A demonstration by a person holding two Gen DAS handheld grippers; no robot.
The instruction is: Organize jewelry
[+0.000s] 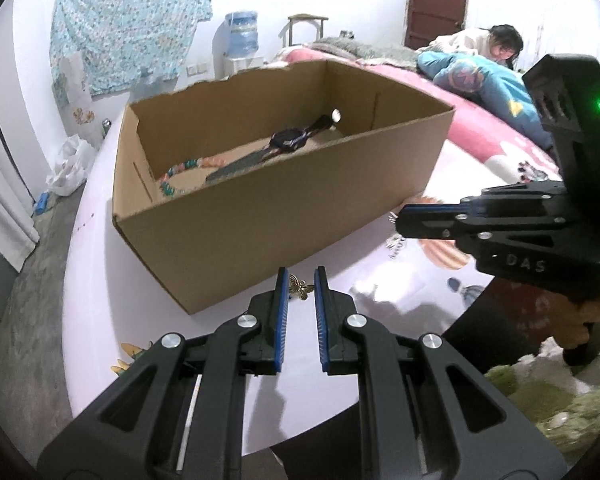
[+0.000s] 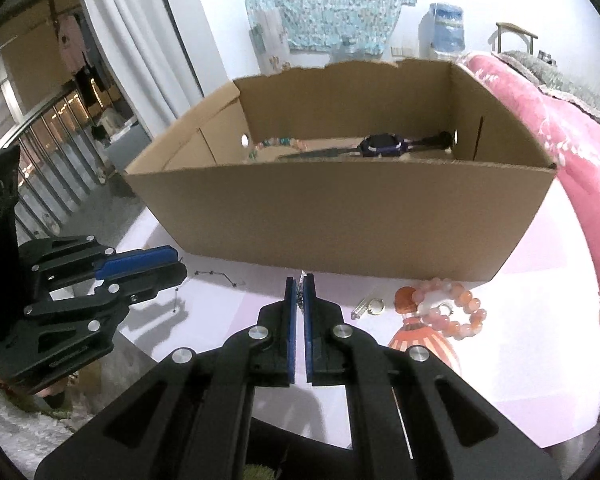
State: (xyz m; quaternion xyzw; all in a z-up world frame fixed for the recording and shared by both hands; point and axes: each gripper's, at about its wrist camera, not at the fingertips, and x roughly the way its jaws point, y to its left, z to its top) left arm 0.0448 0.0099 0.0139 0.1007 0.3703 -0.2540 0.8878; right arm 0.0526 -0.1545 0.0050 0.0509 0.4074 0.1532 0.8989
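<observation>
My left gripper is shut on a small gold butterfly charm, just in front of the near wall of an open cardboard box. My right gripper is shut on a small dark chain piece close to that same wall. Between the two grippers runs a thin chain with dark beads; I cannot tell what it joins. Inside the box lie a bead necklace and a dark watch. A pink bead bracelet rests on the table.
The round table has a pale printed cloth. A small ring pendant lies left of the bracelet. A pink bed with a person on it borders the table on the right. Floor lies to the left.
</observation>
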